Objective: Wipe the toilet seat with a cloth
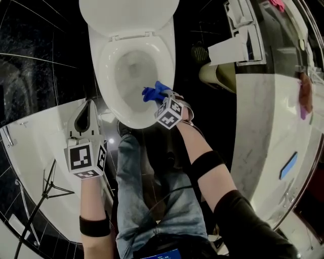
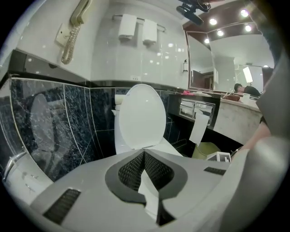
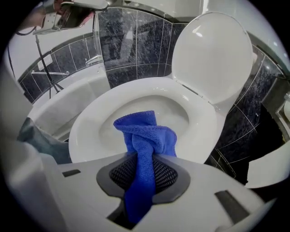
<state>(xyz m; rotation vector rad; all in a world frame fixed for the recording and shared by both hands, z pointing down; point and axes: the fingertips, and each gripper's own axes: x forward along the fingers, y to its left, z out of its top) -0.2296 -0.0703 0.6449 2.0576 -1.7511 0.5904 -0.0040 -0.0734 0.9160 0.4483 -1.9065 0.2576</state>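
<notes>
grips the blue cloth (image 3: pixel 145 136) in the right gripper (image 3: pixel 140 176), jaws narrowed onto its twisted middle, bunched end poking out over the toilet seat (image 1: pixel 105 71) near 4 o'clock of the ring, likely to press there and wipe. holds the left gripper (image 1: pixel 89 107) fully closed and empty at 8 o'clock (out of the way, seemingly). lid (image 1: pixel 129 12) raised at 12 o'clock, baring the seat.

We see the toilet lid (image 1: pixel 129 12) cut off in the head view. The right gripper (image 3: pixel 145 176) hides the toilet seat (image 3: pixel 199 131)'s near rim.
</notes>
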